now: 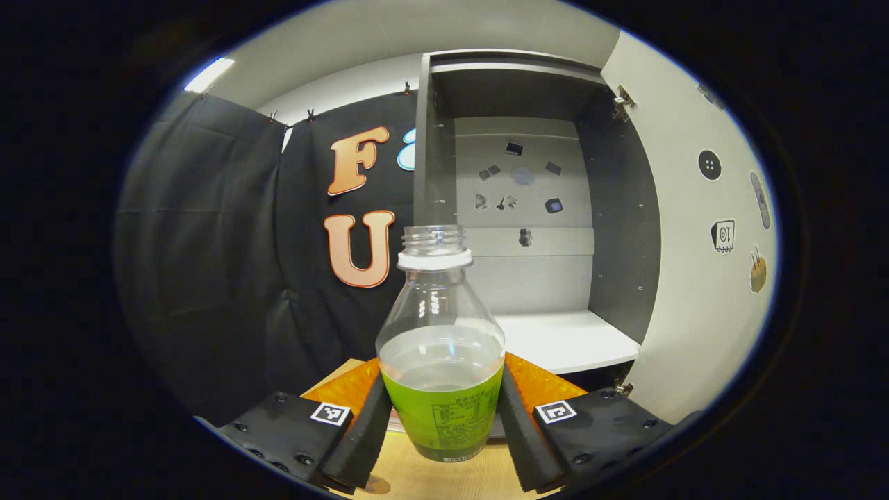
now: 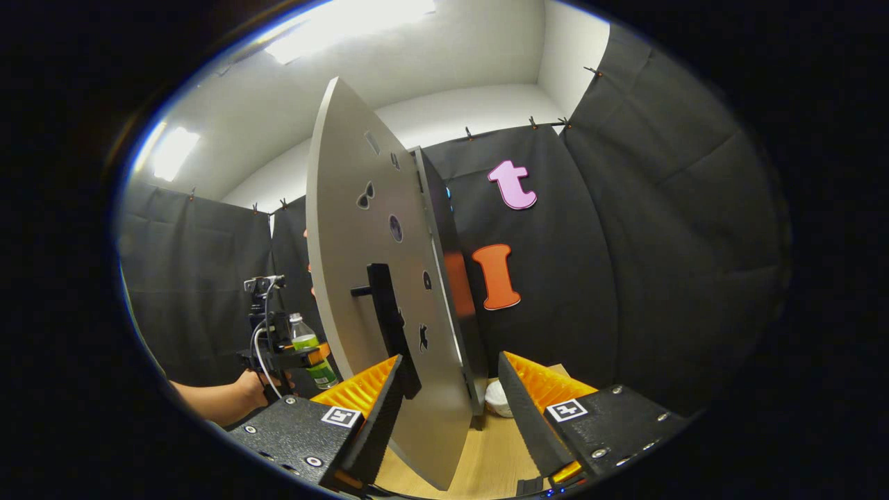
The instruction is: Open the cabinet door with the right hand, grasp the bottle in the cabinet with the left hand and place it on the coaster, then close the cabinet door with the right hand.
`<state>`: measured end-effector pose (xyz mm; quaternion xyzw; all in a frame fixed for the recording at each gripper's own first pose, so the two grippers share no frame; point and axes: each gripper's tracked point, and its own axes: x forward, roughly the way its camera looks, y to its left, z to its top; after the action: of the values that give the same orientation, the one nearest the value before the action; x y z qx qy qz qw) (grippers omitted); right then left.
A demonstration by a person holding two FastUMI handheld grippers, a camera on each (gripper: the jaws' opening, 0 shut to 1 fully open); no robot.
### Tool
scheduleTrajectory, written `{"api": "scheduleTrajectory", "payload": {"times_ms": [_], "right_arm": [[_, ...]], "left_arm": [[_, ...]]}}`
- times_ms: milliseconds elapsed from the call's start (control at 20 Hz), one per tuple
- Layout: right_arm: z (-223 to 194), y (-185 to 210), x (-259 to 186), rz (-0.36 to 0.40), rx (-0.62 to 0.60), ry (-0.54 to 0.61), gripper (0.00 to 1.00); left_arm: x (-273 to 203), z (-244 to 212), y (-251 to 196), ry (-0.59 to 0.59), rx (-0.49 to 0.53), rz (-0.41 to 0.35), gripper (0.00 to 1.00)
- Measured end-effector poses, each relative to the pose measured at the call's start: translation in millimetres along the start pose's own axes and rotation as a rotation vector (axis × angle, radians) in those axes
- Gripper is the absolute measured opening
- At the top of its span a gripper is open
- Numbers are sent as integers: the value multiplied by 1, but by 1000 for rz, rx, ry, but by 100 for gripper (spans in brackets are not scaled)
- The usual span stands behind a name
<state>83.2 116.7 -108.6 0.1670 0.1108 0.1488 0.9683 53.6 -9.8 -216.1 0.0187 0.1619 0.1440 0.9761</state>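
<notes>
Standing upright between the fingers of the left gripper [image 1: 442,417], the bottle [image 1: 440,361] has both pads pressed against its green-labelled lower body, so those jaws are clenched on it. Its long axis runs vertical, uncapped neck up, and it hangs clear of the cabinet [image 1: 528,208], whose bare white shelf lies behind and to the right. The base hovers just above the wooden table [image 1: 424,479]; the coaster cannot be made out with certainty, so the set-down direction is unclear. In the right gripper view the right gripper [image 2: 448,410] straddles the lower edge of the open door [image 2: 361,278], jaws spread and seemingly not pressing it, with the handle [image 2: 389,319] just above its left finger, making that hand nearer for closing.
</notes>
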Motion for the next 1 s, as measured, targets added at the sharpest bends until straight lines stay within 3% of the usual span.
{"api": "scheduleTrajectory", "payload": {"times_ms": [250,750,800,1000], "right_arm": [[7,15,6,-57,-65,-18,82],[23,31,18,-192,-74,-37,82],[22,31,19,-203,-85,-32,82],[24,35,23,-244,-119,-26,82]], "left_arm": [[-13,-8,33,-38,-6,0,82],[-32,-95,86,44,2,13,80],[-34,-104,90,52,10,14,84],[-38,-132,106,62,35,35,80]]}}
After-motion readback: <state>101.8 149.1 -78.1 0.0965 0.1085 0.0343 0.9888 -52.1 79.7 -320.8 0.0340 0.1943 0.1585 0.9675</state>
